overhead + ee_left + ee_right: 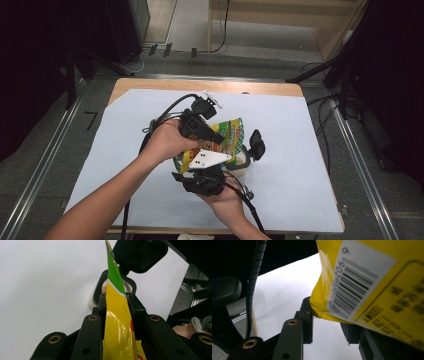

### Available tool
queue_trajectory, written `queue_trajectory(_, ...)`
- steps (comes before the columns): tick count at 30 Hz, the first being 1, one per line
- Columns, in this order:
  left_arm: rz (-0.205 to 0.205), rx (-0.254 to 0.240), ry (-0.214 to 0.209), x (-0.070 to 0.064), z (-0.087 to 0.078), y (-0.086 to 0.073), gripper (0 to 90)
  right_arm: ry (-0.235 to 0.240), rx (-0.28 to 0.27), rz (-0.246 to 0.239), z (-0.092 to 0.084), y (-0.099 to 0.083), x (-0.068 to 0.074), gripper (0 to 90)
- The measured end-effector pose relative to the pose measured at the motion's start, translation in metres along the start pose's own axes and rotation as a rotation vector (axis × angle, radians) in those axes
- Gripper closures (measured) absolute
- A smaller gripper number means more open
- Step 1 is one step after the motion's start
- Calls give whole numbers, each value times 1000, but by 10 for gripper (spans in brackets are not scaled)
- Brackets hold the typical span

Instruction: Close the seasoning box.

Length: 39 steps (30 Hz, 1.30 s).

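I've got the yellow-and-green snack bag point(227, 137) up off the worktop point(310, 165), held between both hands over the white sheet point(125, 150). My left gripper point(200, 127) comes at it from above: in the left gripper view the bag's edge point(116, 322) runs straight up between my two black jaws, and they're clamped on it, pads pressing the foil on both sides. Just beyond those jaws sits a pale container point(126, 286) with its black lid point(140, 253) swung up, right under the bag's green tip.

My right gripper point(202, 180) is below, toward the bag's lower end. In the right gripper view the barcode side point(372, 282) hangs over my jaws, its bottom corner dipping into the gap and touching the left jaw. The right jaw is hidden behind the bag, so I can't tell whether they're squeezing it.
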State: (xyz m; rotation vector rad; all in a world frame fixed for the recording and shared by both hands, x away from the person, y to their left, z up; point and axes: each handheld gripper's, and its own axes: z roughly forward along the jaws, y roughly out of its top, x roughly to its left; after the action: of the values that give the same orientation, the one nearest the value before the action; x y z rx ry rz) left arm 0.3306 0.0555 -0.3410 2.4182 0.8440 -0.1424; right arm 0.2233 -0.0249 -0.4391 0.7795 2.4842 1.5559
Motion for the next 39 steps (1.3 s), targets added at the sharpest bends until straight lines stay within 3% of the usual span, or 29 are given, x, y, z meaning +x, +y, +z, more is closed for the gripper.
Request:
queue_trajectory(14,-26,17,-70,10,2,2,759,6,-3,12,0,1,-1,670)
queue_trajectory(20,-14,32,-58,8,2,3,758,6,-2,7,0,1,-1,670)
queue_trajectory(39,-63,16,-49,5,-1,11,775,18,-31,33,-4,4,-2,669)
